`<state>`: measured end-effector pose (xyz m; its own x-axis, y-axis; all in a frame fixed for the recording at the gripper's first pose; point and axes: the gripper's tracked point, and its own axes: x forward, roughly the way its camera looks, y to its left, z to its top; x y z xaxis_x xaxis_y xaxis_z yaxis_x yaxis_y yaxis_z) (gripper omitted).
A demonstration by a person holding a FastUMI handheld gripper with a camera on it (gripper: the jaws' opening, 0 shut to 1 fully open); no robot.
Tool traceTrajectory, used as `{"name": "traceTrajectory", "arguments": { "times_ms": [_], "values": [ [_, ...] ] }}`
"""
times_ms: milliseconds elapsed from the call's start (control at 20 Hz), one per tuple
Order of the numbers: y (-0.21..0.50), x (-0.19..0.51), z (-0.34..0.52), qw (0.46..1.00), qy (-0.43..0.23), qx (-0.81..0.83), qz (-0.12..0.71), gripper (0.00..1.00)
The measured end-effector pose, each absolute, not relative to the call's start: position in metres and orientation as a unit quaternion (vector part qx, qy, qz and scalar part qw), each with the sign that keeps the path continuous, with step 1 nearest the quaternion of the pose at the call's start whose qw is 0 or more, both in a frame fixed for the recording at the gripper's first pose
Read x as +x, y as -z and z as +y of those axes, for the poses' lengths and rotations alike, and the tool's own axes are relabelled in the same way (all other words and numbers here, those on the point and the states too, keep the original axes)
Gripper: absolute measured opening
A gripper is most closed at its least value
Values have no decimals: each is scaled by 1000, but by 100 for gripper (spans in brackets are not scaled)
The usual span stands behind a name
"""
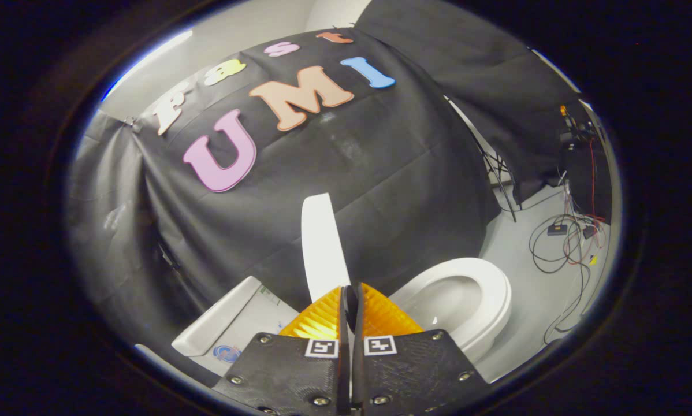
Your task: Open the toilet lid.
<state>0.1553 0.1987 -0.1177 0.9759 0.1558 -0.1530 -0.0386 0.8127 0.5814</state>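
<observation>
The white toilet lid (321,242) stands raised, almost upright, and I see it edge-on against the black cloth wall. Its lower end disappears behind my fingertips. My gripper (350,296) is shut, the two fingers pressed together with only a thin dark slit between them and nothing white showing in it. The lid rises just beyond the tips, slightly to their left. To the right of the fingers the white seat ring and open bowl (473,300) lie uncovered. The white tank (230,329) sits to the left of the fingers.
The black cloth wall (380,173) hangs close behind the toilet. On the grey floor to the right lie tangled cables (560,242) and small boxes, beside a thin stand leg (499,185).
</observation>
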Motion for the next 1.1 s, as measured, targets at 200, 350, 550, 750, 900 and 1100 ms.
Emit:
{"name": "traceTrajectory", "arguments": {
  "times_ms": [200,350,550,750,900,1100],
  "values": [
    [101,146,234,956,-80,269,85,2],
    [95,139,258,961,-94,247,82,2],
    [90,131,285,962,-125,233,74,2],
    [87,128,300,964,-148,210,67,2],
    [87,119,319,964,-172,194,65,2],
    [88,114,339,964,-199,162,73,2]
  ]
}}
